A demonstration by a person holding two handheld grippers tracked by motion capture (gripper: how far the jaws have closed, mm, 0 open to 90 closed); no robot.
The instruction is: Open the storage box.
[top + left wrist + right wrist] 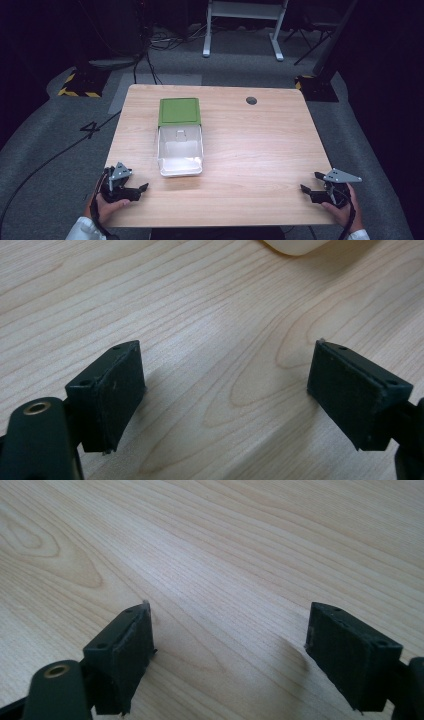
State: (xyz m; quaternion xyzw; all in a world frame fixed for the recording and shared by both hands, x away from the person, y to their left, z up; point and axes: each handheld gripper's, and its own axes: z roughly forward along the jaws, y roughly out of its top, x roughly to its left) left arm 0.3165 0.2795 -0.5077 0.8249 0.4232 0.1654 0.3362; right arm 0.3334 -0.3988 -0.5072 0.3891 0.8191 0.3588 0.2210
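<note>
A white box (180, 152) lies open in the left middle of the wooden table (250, 145), its green lid (179, 111) folded back on the far side. The box's inside looks bare. Near the front left corner my left gripper (145, 189) rests open, held in a hand, its jaws pointing right with only wood between them (225, 390). A corner of the white box (295, 246) shows at the top of the left gripper view. At the front right edge my right gripper (309, 184) is open too, pointing left over bare wood (230, 635).
A round grey cable hole (251, 100) sits near the table's far edge. Beyond the table stand a white frame's legs (242, 30), loose cables (150, 55) and a stand base with yellow-black tape (80, 85) on grey carpet.
</note>
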